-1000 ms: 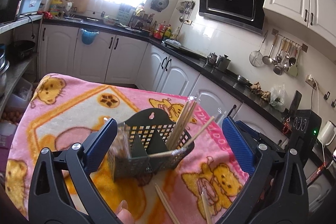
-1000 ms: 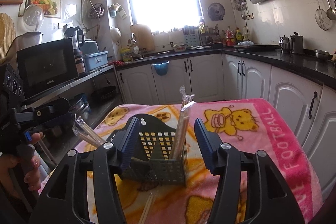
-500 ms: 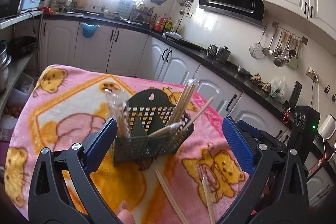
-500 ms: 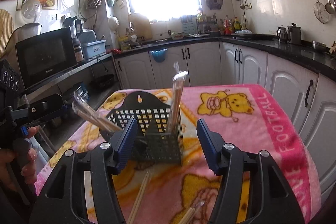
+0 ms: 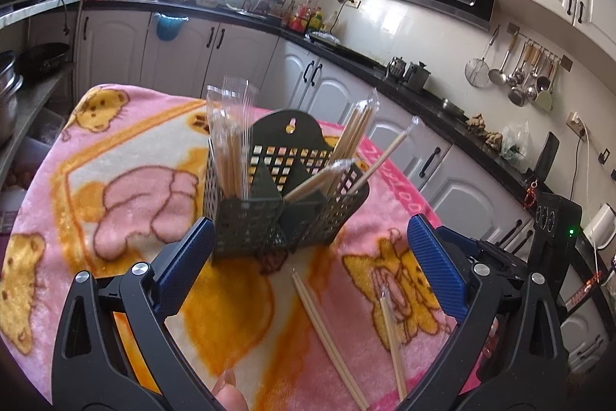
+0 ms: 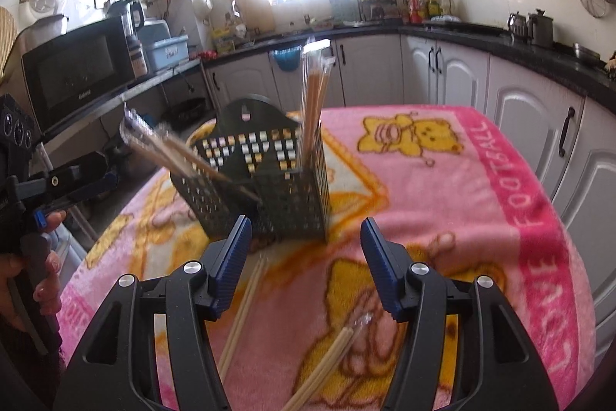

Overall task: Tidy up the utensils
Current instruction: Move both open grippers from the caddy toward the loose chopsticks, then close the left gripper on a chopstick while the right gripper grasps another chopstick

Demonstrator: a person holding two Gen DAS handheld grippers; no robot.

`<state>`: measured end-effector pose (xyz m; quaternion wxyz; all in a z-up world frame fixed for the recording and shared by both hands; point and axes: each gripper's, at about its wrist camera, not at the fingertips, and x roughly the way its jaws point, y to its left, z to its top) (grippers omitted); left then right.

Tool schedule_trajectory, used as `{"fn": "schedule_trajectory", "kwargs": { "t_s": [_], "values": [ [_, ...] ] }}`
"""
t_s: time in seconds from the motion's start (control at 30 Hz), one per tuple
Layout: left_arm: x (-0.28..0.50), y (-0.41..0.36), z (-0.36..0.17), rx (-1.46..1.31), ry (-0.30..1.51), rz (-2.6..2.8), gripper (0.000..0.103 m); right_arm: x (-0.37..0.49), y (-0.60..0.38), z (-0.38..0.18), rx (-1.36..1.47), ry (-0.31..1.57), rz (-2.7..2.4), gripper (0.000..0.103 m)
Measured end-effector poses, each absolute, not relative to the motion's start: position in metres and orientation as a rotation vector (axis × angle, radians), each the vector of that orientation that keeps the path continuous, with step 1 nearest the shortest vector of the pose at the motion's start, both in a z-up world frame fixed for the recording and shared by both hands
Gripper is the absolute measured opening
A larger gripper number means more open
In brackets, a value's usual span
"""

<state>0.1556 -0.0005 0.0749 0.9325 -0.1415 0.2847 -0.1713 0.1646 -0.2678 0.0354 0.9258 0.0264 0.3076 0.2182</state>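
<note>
While both grippers, left gripper and right gripper, gape empty, utensil basket sits just ahead, loose chopsticks below.

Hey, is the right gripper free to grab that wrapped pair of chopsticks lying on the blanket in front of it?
Probably yes. The right gripper is open and empty, and the wrapped chopsticks lie loose on the blanket just below its jaws, with nothing covering them.
</note>
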Motion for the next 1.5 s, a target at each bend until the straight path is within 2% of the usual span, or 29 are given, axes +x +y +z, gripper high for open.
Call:
{"fn": "schedule_trajectory", "kwargs": {
  "t_s": [0.9,1.1,1.17,1.33,1.5],
  "values": [
    [0.179,-0.032,0.004,-0.266,0.796,-0.358,0.092,0.164,-0.270,-0.042,0.039,0.906,0.429,0.056],
    [0.193,-0.039,-0.017,-0.288,0.863,-0.379,0.092,0.173,-0.273,-0.056,0.057,0.969,0.414,0.050],
    [0.199,-0.044,-0.023,-0.298,0.889,-0.389,0.088,0.176,-0.274,-0.059,0.062,0.983,0.408,0.048],
    [0.210,-0.055,-0.037,-0.293,0.939,-0.397,0.068,0.181,-0.273,-0.062,0.052,0.988,0.408,0.043],
    [0.222,-0.066,-0.049,-0.288,0.977,-0.383,0.062,0.183,-0.281,-0.064,0.061,0.980,0.400,0.031]
  ]
}}
